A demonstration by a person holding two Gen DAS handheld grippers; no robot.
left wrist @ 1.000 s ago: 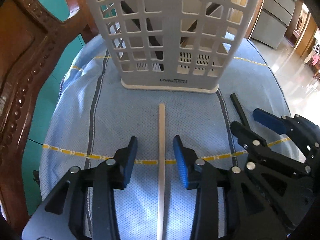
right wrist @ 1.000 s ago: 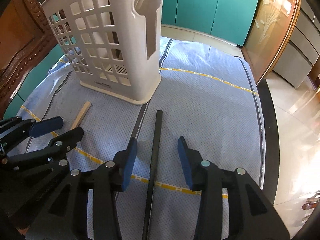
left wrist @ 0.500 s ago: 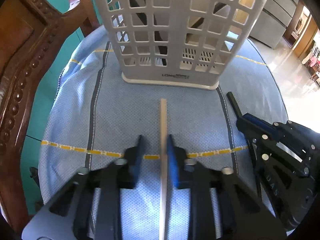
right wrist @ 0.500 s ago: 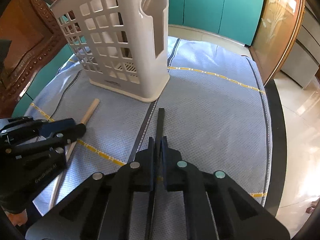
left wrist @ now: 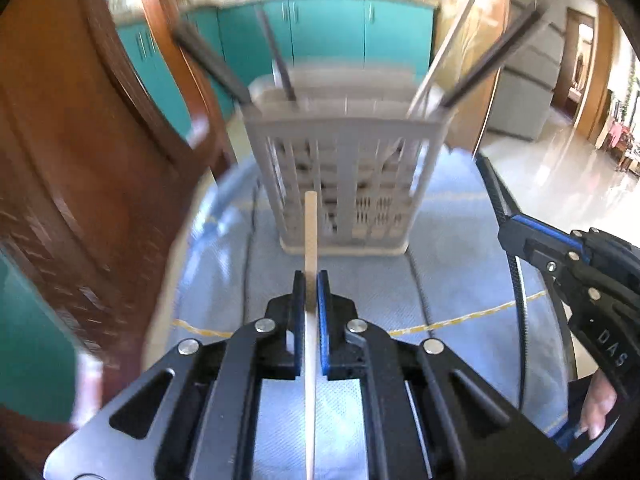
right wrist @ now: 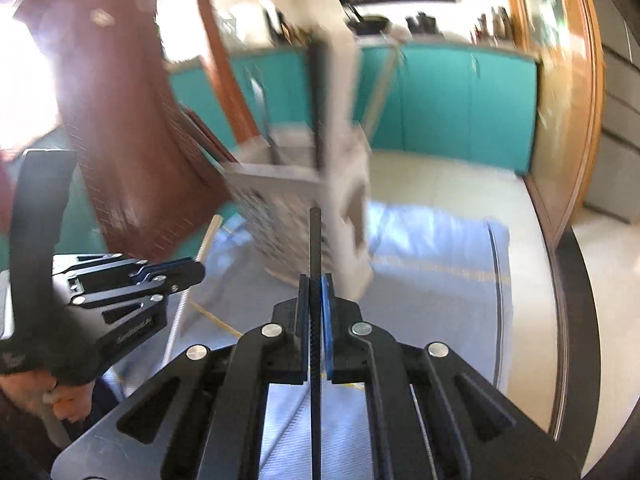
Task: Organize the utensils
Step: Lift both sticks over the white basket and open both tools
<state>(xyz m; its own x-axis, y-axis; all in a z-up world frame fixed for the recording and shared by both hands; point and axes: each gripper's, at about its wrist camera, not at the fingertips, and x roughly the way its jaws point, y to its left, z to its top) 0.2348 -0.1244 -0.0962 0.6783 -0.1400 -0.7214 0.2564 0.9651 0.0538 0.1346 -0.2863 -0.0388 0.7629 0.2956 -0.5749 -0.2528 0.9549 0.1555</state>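
Left gripper (left wrist: 311, 280) clamped on pale wooden chopstick (left wrist: 311, 224), lifted clear of blue woven cloth (left wrist: 448, 280); right gripper (right wrist: 316, 280) clamped on thin black chopstick (right wrist: 315, 236), likewise raised; ahead, white slotted plastic utensil basket (left wrist: 344, 184) upright on cloth, holding several dark and pale sticks.

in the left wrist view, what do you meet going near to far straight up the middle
left gripper shut on the pale chopstick → blue cloth → white slotted basket with chopsticks standing in it → teal cabinets
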